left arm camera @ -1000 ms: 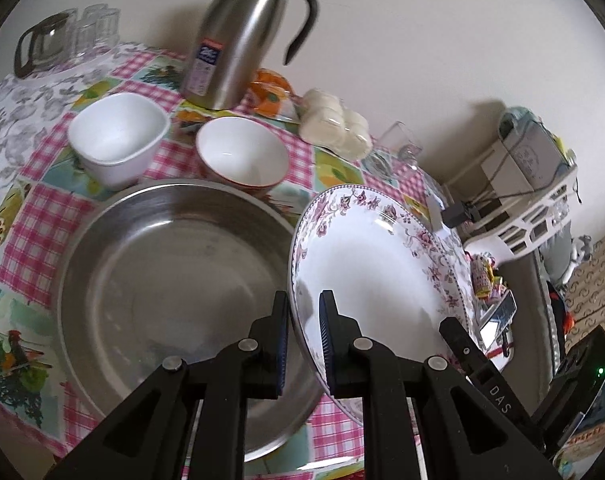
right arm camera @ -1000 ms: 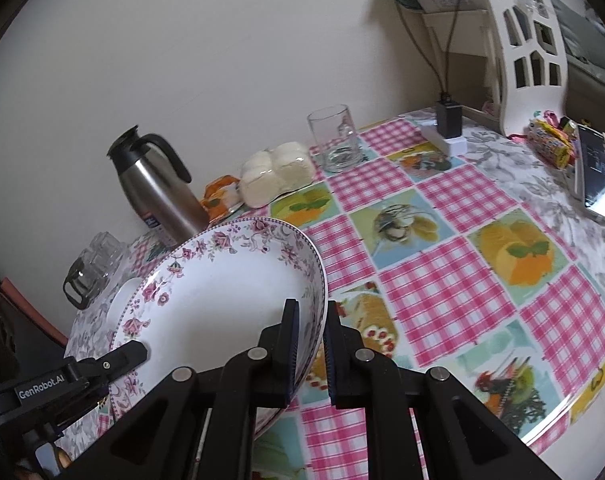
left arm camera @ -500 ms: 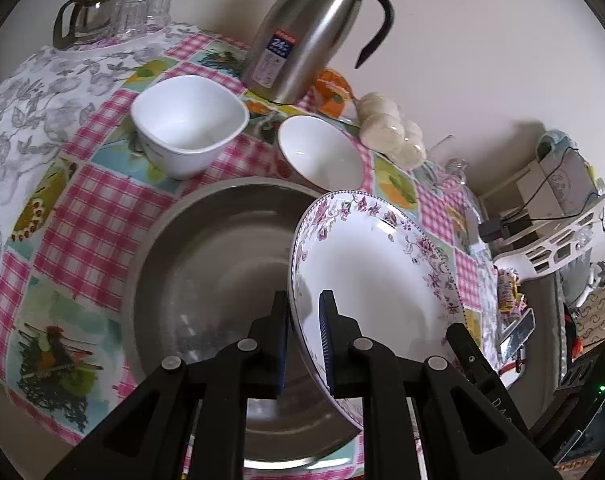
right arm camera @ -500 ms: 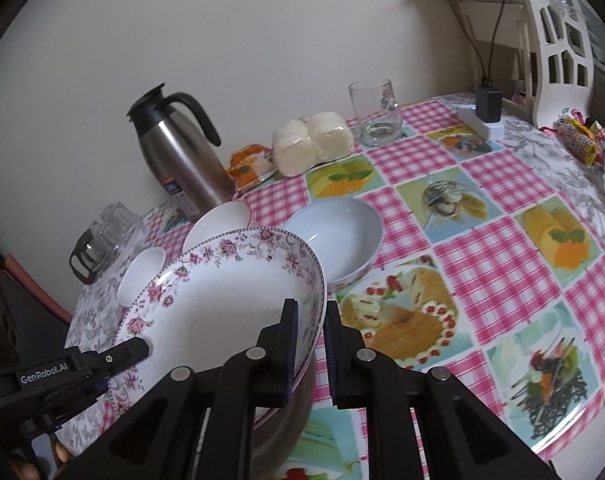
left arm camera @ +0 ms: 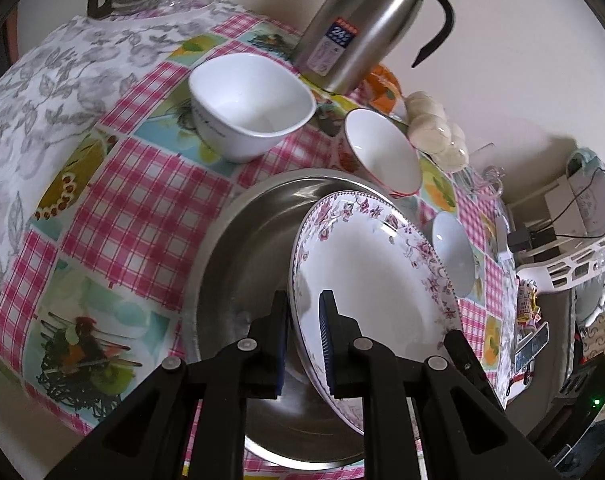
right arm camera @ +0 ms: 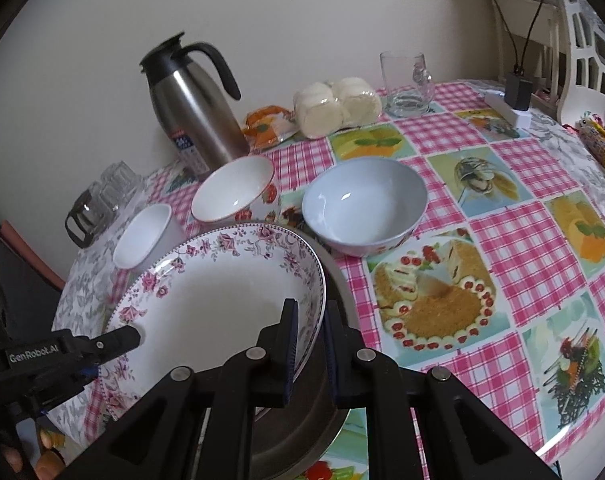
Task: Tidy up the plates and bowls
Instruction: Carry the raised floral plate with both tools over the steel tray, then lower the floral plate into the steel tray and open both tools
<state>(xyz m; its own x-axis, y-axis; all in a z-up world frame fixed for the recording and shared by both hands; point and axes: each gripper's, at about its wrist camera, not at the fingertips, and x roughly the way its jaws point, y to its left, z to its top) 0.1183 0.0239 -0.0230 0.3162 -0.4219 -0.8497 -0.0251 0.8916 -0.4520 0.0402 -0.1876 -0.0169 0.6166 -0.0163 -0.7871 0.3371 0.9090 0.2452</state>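
Note:
I hold a white plate with a pink floral rim by both grippers, tilted over a wide steel basin. My left gripper is shut on the plate's near rim. My right gripper is shut on the opposite rim of the plate, above the basin's edge. Behind the basin stand a white square bowl, a red-rimmed bowl and a pale blue bowl. The plate hides much of the basin.
A steel thermos jug stands by the wall with wrapped buns, a glass mug and a glass pot. A white rack, a charger and snacks sit at the far right. The checked tablecloth covers the round table.
Both grippers have carried the plate sideways and down, from beside the basin to over it. The three bowls and the jug now show nearer in both views.

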